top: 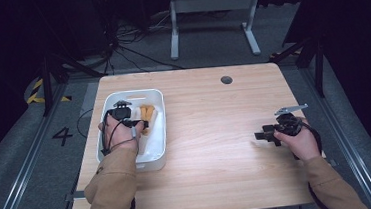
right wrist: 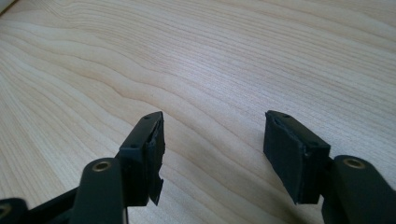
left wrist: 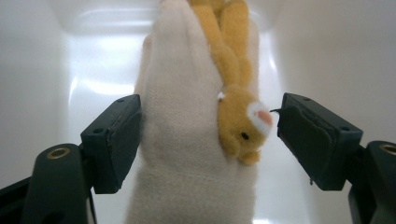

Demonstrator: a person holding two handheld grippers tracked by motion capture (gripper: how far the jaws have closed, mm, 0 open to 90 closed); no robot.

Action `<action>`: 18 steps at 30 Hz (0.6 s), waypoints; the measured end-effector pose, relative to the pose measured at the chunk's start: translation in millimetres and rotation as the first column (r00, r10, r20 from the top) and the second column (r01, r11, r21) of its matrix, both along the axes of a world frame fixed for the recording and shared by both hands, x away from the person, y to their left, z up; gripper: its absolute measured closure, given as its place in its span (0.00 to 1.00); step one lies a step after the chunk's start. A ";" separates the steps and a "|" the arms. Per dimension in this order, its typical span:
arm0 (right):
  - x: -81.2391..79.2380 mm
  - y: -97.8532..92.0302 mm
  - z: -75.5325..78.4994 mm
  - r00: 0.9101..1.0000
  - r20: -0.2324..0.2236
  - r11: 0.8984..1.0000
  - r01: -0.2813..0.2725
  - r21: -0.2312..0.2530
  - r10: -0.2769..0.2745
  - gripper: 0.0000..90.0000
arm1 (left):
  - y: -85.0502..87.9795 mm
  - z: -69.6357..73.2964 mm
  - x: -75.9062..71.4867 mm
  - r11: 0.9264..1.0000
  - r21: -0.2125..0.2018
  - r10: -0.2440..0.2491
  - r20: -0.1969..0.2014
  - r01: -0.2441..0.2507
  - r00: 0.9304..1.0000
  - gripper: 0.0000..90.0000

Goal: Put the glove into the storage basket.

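High view: my left gripper (top: pixel 123 109) sits inside the white bin (top: pixel 159 131), which lies at the table's (top: pixel 216 132) 9 o'clock edge. Yellow plush toy (top: pixel 147 113) lies in the bin at about 3 o'clock of the gripper head. My right gripper (top: pixel 266 135) rests low over bare wood near the 3 o'clock side, well apart from the bin, nothing nr it.

Left gripper view: jaws spread wide, nothing pinched. White knit cloth (left wrist: pixel 182 140) runs up the middle between them from 6 to 12 o'clock, plush toy (left wrist: pixel 236 107) lying on it, head toward 5 o'clock. Left pad just beside or brushing the cloth edge; right pad clear of the toy's face. Reads to me as a release into the bin. To do it well: keep the jaws wide, lift straight up and out so neither pad drags the knit or snags the toy, then clear the bin wall before swinging away.

Right gripper view: jaws spread, empty, only wood grain between and beyond.

Hard to make out: in the high view my hand and gripper cover most of the cloth. In the left gripper view the toy's top end is cut off at 12 o'clock; cloth's near end runs off at 6. Can't tell if the cloth is a glove, sock or sth else, or whether the left pad truly touches it.
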State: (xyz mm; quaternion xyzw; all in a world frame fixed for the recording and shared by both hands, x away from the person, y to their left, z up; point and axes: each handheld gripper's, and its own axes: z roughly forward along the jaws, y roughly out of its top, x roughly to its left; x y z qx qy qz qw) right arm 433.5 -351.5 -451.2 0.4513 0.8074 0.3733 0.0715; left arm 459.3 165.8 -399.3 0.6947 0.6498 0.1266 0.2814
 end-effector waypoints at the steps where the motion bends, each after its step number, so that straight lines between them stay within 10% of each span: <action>1: -0.1 -0.2 0.2 1.000 0.001 1.000 0.002 0.000 -0.002 0.43 | -0.3 2.2 -0.8 1.000 -0.002 -0.004 0.007 0.004 1.000 0.27; 18: -2.5 -1.8 2.8 1.000 0.020 1.000 0.001 0.001 -0.001 0.44 | -1.5 45.4 -20.3 0.998 0.033 -0.060 0.160 0.055 0.985 0.28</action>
